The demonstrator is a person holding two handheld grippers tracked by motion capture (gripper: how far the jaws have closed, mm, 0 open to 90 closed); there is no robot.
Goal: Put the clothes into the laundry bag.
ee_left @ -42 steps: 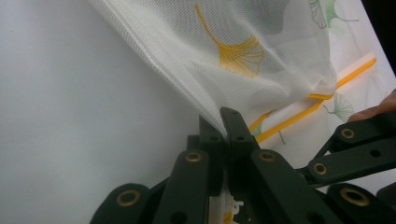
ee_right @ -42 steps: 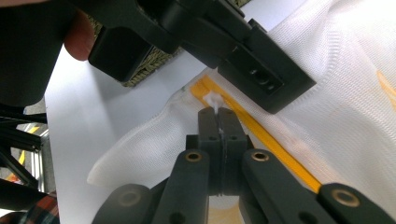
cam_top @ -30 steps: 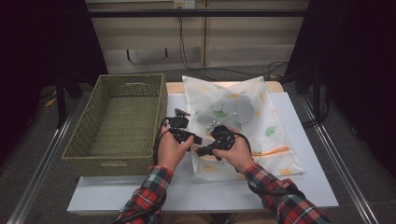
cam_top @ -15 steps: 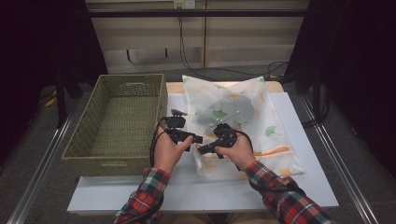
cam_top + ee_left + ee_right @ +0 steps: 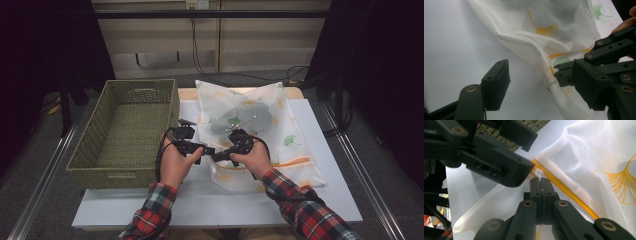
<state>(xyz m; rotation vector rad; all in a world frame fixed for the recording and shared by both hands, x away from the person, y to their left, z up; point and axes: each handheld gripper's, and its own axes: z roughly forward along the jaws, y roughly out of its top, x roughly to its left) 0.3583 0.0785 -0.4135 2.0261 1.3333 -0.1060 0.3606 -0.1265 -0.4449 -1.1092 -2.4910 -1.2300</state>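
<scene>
- We see the white mesh laundry bag printed with orange and green ginkgo leaves (image 5: 260, 135) lying flat on the white bench (image 5: 330, 200), right of centre in the high view, with grey items showing through its mesh in the upper half.
- The woven olive-green rectangular basket (image 5: 125, 135) stands at the left of that frame, just beside the bag's left edge.
- Both hands, in red plaid sleeves (image 5: 150, 217), come up from the bottom edge and meet at the bag's lower left part.
- Left gripper (image 5: 202, 150): in the left gripper view its two black pads stand well apart, one at lower left, one at right; the jaws have just been opening. The bag's rolled edge runs between them, and we see neither pad pressing on it.
- Right gripper (image 5: 222, 154): in the right gripper view its jaws are closed flat together at centre frame, pinching the small white zipper pull (image 5: 539, 173) at the end of the orange zipper line (image 5: 564, 188).
- In that same view the left gripper (image 5: 506, 147) fills the upper left, just beside the pull.
- The two gripper tips sit very near one another over the bag's edge.
</scene>
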